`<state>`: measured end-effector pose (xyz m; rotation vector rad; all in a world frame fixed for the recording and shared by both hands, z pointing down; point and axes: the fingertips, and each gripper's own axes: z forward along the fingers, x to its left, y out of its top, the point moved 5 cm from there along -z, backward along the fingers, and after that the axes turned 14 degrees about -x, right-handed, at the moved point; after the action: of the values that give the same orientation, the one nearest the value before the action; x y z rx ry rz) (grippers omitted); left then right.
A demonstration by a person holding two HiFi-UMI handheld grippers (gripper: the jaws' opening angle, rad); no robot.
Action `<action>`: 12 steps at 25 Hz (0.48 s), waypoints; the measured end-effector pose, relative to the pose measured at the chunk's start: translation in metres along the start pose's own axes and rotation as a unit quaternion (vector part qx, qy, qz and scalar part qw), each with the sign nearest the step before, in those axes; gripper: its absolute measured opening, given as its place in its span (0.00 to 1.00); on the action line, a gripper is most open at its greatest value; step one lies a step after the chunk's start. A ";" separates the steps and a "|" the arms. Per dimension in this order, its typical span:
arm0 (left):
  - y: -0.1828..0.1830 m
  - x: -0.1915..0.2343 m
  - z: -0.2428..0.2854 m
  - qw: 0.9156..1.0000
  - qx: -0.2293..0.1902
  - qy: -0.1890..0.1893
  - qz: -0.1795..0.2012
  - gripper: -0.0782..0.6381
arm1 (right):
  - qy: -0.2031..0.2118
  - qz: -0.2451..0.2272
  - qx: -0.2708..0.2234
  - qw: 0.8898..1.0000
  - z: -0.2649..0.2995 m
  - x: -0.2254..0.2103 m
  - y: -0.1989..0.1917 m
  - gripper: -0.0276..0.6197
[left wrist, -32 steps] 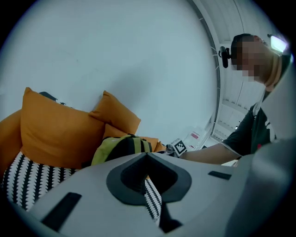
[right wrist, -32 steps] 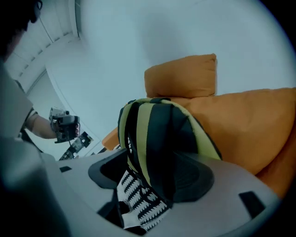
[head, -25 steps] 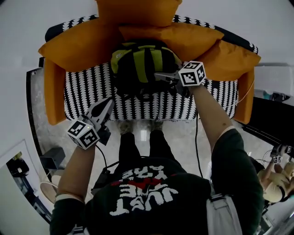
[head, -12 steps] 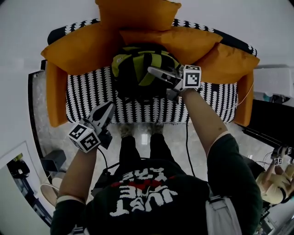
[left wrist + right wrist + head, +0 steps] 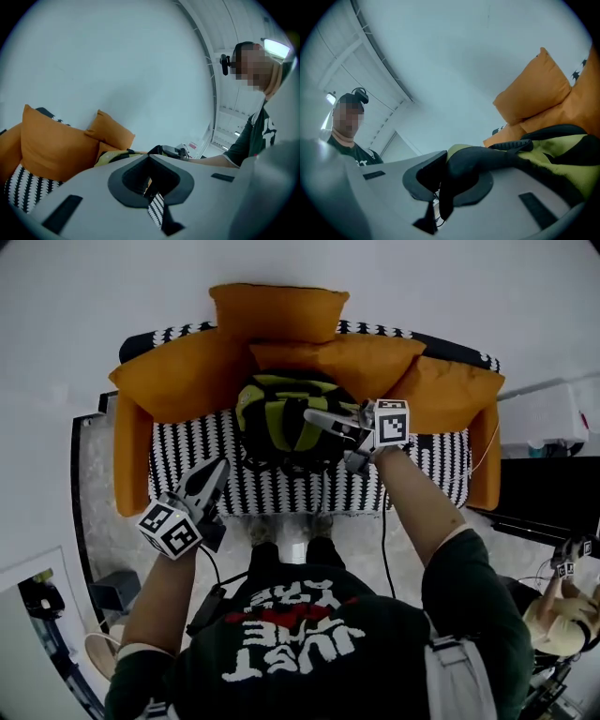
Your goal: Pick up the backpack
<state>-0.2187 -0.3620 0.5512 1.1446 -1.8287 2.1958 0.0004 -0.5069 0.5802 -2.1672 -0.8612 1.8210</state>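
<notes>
While the person stands over the sofa, the left claw (image 5: pixel 221 466) hangs nearest, low and to the left off the seat's front edge. Its jaws are together on nothing, and it takes no part in the hold. Beyond it is the right claw (image 5: pixel 311 416), which a second ago stood wide open at the bag's side. It has just been closing and is now clenched on a black strap (image 5: pixel 487 159) of the backpack (image 5: pixel 277 413). In the right gripper view the strap runs straight between the jaws and back to the yellow-green fabric. The backpack is at the middle of the striped sofa (image 5: pixel 202 454), backed by the orange cushions (image 5: pixel 183 376), and looks drawn up toward the claw compared with a second ago. The grasp appears made and the lift begun. Whether the bag's base has left the seat cannot be told from these views.
</notes>
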 end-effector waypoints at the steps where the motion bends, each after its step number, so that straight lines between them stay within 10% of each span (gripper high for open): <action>1: 0.008 -0.004 -0.001 1.000 -0.006 -0.002 0.006 0.12 | 0.003 -0.005 0.005 1.000 0.004 0.009 0.002 0.13; 12: 0.113 -0.041 -0.003 0.996 -0.068 -0.017 0.052 0.12 | 0.031 -0.107 -0.022 0.994 0.040 0.148 0.110 0.13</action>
<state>-0.2454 -0.3762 0.4345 1.0911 -2.0618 2.0762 0.0093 -0.5263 0.3922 -2.0526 -1.0832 1.6395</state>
